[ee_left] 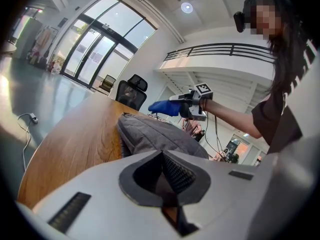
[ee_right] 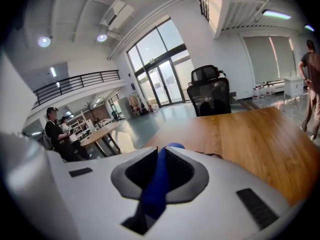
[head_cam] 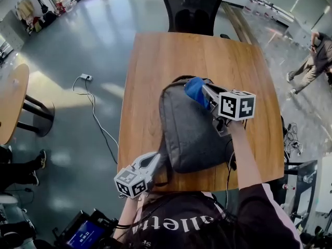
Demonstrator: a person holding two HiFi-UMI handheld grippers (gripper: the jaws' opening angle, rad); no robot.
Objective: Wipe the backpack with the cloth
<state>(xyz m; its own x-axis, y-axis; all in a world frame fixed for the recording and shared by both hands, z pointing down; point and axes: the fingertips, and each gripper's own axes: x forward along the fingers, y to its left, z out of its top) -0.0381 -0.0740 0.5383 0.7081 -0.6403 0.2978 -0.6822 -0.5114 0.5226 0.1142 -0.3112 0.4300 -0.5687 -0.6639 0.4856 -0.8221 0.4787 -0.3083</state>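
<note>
Fingers (ee_right: 182, 171) of the right gripper (head_cam: 206, 93) pinch a soft blue cloth (head_cam: 195, 89) at the far end of the grey backpack (head_cam: 189, 131), which lies flat on the wooden table (head_cam: 166, 61). Left gripper (head_cam: 154, 162), jaws together, sits at its near corner. Bag looks limp and light, so it likely needs steadying at an edge.

Head view looks steeply down on the table (head_cam: 171, 56) from its near edge, backpack (head_cam: 189, 134) close below. Left gripper view sits low and near, facing across the backpack; right gripper view faces along the table. All share table and chair (head_cam: 192, 7).
</note>
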